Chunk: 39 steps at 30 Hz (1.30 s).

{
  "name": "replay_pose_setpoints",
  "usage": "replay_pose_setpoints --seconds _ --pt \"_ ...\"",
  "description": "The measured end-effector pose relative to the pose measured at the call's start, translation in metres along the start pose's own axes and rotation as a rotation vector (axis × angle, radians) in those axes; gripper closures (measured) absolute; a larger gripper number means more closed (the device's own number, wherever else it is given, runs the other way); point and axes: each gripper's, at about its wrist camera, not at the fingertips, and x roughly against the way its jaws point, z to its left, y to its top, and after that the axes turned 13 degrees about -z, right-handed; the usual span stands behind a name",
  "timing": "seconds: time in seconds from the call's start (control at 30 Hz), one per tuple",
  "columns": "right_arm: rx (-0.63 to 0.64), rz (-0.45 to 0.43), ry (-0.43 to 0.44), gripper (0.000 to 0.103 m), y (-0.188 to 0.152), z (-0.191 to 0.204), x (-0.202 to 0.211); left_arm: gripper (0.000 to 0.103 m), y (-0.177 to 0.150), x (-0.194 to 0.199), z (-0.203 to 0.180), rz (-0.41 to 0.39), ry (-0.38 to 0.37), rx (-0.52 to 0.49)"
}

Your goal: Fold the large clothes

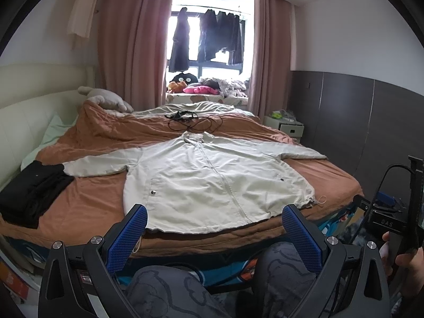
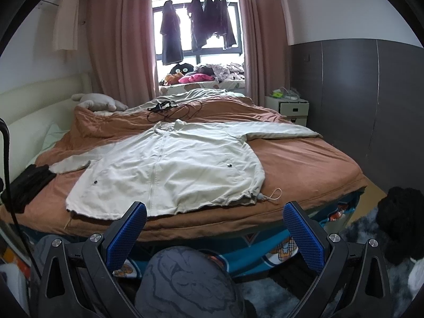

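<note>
On brown bed (image 1: 87,201): cream jacket (image 1: 212,177) spread flat; both hand-held grippers (image 1: 214,222) (image 2: 214,220) wide, empty.

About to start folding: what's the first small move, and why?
Probably bring the left gripper to the left sleeve to fold it in: the jacket lies flat, zipped, sleeves spread, and both grippers are open and short of the bed.

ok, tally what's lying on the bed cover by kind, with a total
Cream zip jacket, spread flat: 1
Black folded clothes pile, at the left edge: 1
Black tangled cable, beyond the collar: 1
Grey plush toy, by the headboard: 1
Total: 4
Neither the left claw nor the right claw touches any of them.
</note>
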Motion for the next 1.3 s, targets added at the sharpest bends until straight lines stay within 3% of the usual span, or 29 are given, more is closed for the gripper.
replay_pose_setpoints --seconds 0.3,0.8,1.3 --pt "-0.003 -0.001 0.001 0.0 -0.001 -0.001 0.004 0.001 -0.001 0.005 -0.005 -0.006 -0.018 -0.016" --pt "-0.005 -0.003 0.005 0.0 0.0 -0.003 0.011 0.001 -0.005 0.014 -0.004 -0.015 0.036 -0.012" --pt "-0.026 0.025 -0.009 0.0 0.008 -0.002 0.004 0.001 -0.003 0.019 0.015 -0.038 0.044 0.014"
